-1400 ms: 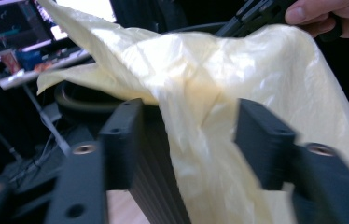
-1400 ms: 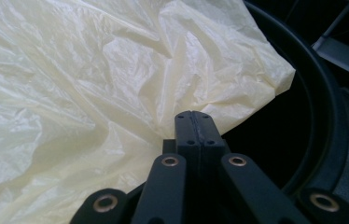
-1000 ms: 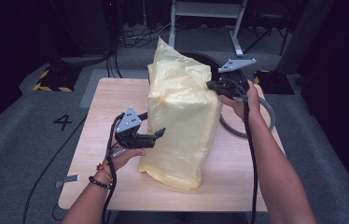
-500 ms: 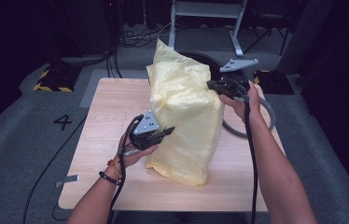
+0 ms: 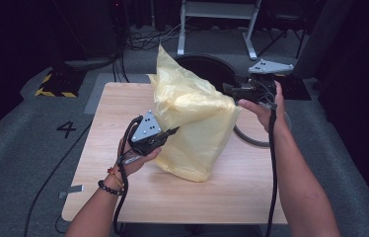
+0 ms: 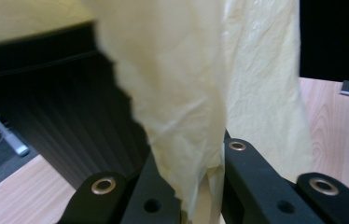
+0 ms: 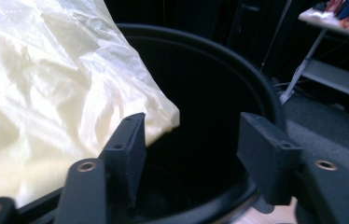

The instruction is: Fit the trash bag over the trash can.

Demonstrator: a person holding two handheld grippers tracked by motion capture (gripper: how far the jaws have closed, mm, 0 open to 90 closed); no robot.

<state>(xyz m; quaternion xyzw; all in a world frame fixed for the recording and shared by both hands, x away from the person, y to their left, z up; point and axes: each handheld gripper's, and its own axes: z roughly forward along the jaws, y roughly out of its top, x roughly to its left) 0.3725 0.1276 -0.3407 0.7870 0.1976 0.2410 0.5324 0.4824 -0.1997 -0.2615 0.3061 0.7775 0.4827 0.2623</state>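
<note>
Plastic, pale yellow and crinkled, a big bag (image 5: 195,123) is draping over the black round bin (image 7: 238,79) on the light wooden table (image 5: 251,197); we are pinching a fold of it with our left gripper (image 5: 168,134), jaws clamped tight on the film; our right gripper (image 5: 231,89) has just been opening, jaws standing apart beside the bag's corner, nothing between them.

left gripper (image 6: 200,205) — jaws clamped on yellow bag (image 6: 186,107) | wooden table (image 6: 336,121) beside (black bin (image 6: 60,116) behind)
</note>
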